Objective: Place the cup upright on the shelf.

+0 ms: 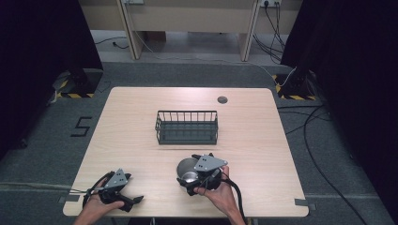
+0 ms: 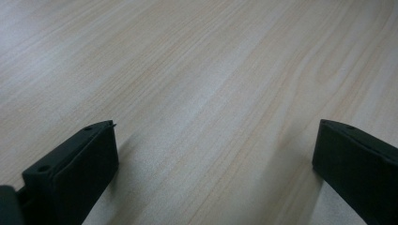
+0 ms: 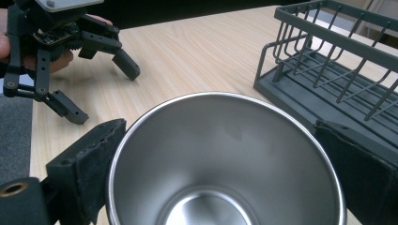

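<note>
- Your right claw (image 1: 193,180) sits at the near middle of the table (image 1: 131,136), straddling a steel cup (image 3: 225,159).
- In the right gripper view one black jaw lies against the cup's rim on the left, and the other stands at the rim on the right. Whether both pads actually press on the metal, I cannot tell.
- The cup stands upright on the table with its mouth open to the camera and its inside bare. In the high view it shows as a shiny round rim (image 1: 187,169) just beside the grey plate of your right claw.
- A dark wire basket (image 1: 187,127) stands beyond the cup at the table's middle, apart from it.
- Your left claw (image 1: 136,200) rests low at the near left corner of the table. Its jaws stand wide apart over bare wood, with nothing between them.
- The two claws are well apart from each other.
</note>
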{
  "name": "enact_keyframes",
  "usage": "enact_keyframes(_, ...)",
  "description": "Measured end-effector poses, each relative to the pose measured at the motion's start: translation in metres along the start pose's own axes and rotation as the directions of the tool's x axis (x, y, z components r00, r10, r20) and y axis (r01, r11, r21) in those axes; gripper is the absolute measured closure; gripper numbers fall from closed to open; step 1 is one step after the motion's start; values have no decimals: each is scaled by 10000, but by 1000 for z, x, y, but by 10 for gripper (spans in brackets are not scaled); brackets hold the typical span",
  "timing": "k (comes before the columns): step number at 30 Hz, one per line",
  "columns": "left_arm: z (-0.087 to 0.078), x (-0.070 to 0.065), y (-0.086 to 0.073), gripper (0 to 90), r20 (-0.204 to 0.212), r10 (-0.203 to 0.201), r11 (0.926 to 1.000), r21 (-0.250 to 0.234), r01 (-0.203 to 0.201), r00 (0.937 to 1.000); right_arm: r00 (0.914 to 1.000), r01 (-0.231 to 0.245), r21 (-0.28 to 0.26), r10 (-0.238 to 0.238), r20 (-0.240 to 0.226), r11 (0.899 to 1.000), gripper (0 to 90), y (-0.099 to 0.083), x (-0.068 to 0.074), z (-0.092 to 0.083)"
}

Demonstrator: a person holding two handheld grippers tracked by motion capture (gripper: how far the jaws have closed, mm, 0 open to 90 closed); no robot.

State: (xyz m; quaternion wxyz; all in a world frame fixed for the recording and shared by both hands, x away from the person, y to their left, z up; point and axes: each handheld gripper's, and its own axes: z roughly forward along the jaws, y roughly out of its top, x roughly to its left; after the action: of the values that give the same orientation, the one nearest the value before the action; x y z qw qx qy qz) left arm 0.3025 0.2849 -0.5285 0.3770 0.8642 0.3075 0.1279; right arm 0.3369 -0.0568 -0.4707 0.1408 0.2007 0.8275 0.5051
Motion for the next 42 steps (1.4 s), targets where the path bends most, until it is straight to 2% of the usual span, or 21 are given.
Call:
enact_keyframes(3, 0, 0, 0, 0, 0, 1, 10000, 1, -1, 10000, 9998, 170, -75, -169, 47, 9998, 63, 0, 0, 0)
enact_keyframes(11, 0, 0, 0, 0, -1, 1, 10000, 1, -1, 10000, 9996, 263, -249, -262, 68, 9993, 64, 8, 0, -4)
enact_keyframes(19, 0, 0, 0, 0, 0, 1, 10000, 0, -1, 10000, 9999, 143, -600, -138, 94, 9981, 64, 20, -9, -10)
enact_keyframes(27, 0, 0, 0, 0, 1, 2, 10000, 1, -2, 10000, 9998, 132, -666, -121, 167, 9977, 64, 35, -19, -14)
enact_keyframes(42, 0, 0, 0, 0, 0, 0, 10000, 3, 0, 10000, 9998, -5, -687, 19, 198, 9976, 64, 50, -31, -15)
